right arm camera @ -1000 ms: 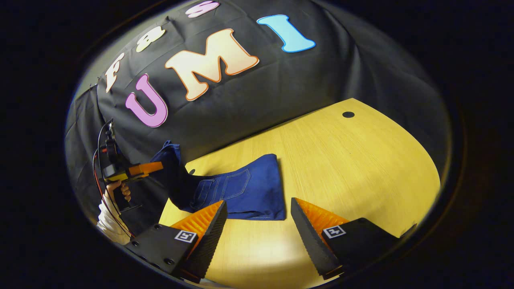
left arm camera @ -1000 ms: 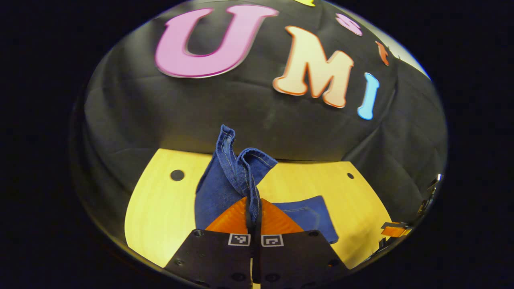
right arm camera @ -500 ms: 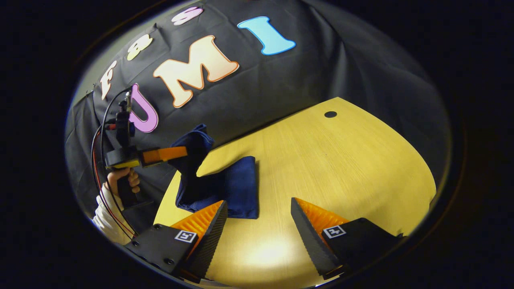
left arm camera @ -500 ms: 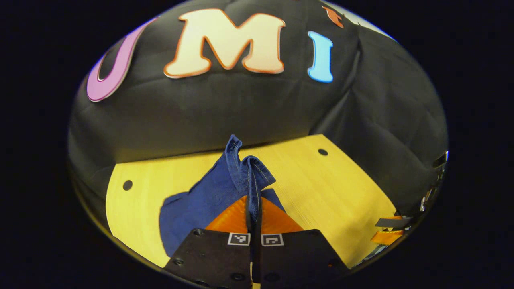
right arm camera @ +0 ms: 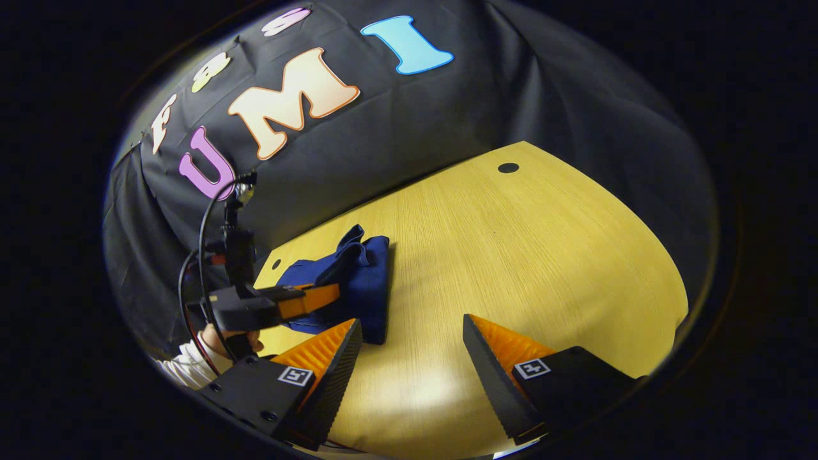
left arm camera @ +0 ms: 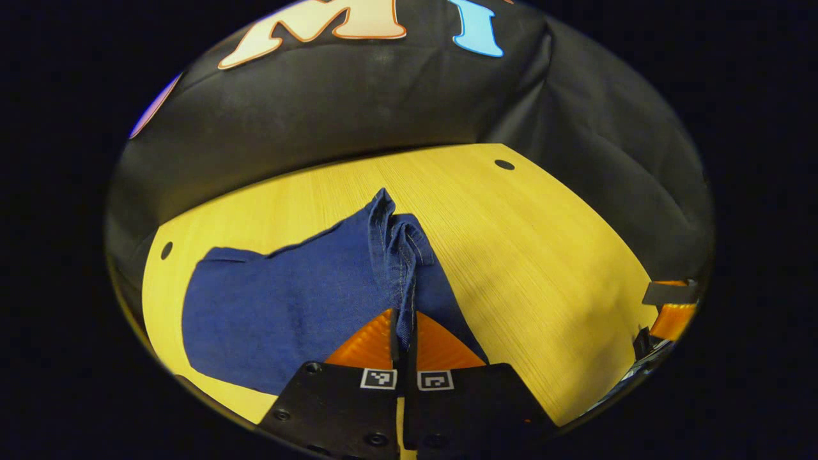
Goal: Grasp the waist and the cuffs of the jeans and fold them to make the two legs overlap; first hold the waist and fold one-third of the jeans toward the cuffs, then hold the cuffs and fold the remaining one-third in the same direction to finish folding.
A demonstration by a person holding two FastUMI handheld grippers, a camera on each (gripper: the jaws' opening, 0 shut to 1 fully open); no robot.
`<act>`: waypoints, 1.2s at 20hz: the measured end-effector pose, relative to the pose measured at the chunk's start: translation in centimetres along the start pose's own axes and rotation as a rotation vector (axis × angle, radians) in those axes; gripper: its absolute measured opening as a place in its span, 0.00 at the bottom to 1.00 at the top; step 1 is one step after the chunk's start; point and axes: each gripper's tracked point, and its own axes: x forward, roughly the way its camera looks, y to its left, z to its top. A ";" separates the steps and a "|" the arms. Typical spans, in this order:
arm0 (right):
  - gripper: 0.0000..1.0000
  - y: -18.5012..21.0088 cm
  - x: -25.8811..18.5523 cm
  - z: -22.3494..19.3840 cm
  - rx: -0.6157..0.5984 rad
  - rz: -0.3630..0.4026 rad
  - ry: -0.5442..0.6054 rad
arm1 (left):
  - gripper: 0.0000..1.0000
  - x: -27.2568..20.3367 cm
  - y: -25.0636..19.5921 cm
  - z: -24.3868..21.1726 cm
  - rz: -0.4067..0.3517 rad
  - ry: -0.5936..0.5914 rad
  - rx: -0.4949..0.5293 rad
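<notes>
Left tongs point(left arm camera: 404, 332) are pinching a bunched hem of the jeans point(left arm camera: 287, 300), both fingers closed flat on the denim with cloth ruffling up past the tips. In the right gripper view the same tool point(right arm camera: 300, 300) is reaching over the folded bundle point(right arm camera: 358, 281), a hand point(right arm camera: 220, 342) gripping its handle.

Right tongs point(right arm camera: 409, 345) are standing wide apart and holding nothing, hovering above bare table point(right arm camera: 543, 255) just beside the bundle's near edge.

Jeans are lying as a compact folded stack toward the table's left side, near the back-left corner hole point(left arm camera: 166, 250). Most of the stack is resting flat; only the pinched edge is lifted.

Handling judgement:
- Denim is looking soft but thick; several layers are stacking up, so the bundle is probably fairly heavy for a pinch and is sagging wherever unsupported.
- Not fragile, not slippery; the weave and stitched seams are giving good bite.
- The hem is the best place to hold: doubled, stitched, stiffer than the leg panel, less likely to slide out.
- A single-point hold is letting the edge bunch and twist; a second hold on the hem's other corner by the free right tongs would likely be keeping the fold square.
- Layers may be shifting over each other if dragged, so lifting and laying seems safer than sliding.
</notes>
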 end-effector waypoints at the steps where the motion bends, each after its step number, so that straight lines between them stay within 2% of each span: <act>1: 0.92 -0.1 0.0 0.0 0.000 0.002 0.003 | 0.00 0.4 0.2 -0.3 0.004 -0.002 -0.013; 4: 0.92 -0.1 -0.1 0.1 -0.001 0.008 0.005 | 0.03 0.7 -0.8 -0.1 -0.033 -0.033 -0.063; 6: 0.92 0.2 -0.3 0.0 -0.002 0.014 0.004 | 0.36 0.1 -1.6 0.1 -0.052 -0.038 -0.081; 9: 0.92 1.3 -0.9 -0.3 -0.005 0.029 -0.001 | 0.80 -2.2 -1.1 0.5 -0.004 -0.071 -0.092; 10: 0.92 1.8 -1.2 -0.4 -0.007 0.039 -0.004 | 0.82 -3.3 -1.0 1.0 0.012 -0.098 -0.094; 11: 0.98 2.3 -1.6 -0.5 -0.008 0.047 -0.011 | 0.81 -4.7 -0.7 1.5 0.029 -0.123 -0.094; 15: 0.98 4.2 -3.1 -0.8 -0.011 0.082 -0.041 | 0.81 -10.2 0.9 2.1 0.103 -0.208 -0.129; 18: 0.98 4.8 -4.2 -1.3 -0.048 0.086 -0.057 | 0.82 -13.4 3.5 0.5 0.189 -0.231 -0.177; 22: 0.98 5.8 -5.5 -2.1 -0.078 0.109 -0.075 | 0.84 -16.6 5.8 -1.6 0.260 -0.272 -0.285; 24: 0.98 6.0 -5.9 -2.9 -0.093 0.111 -0.068 | 0.91 -17.6 6.9 -3.0 0.301 -0.279 -0.311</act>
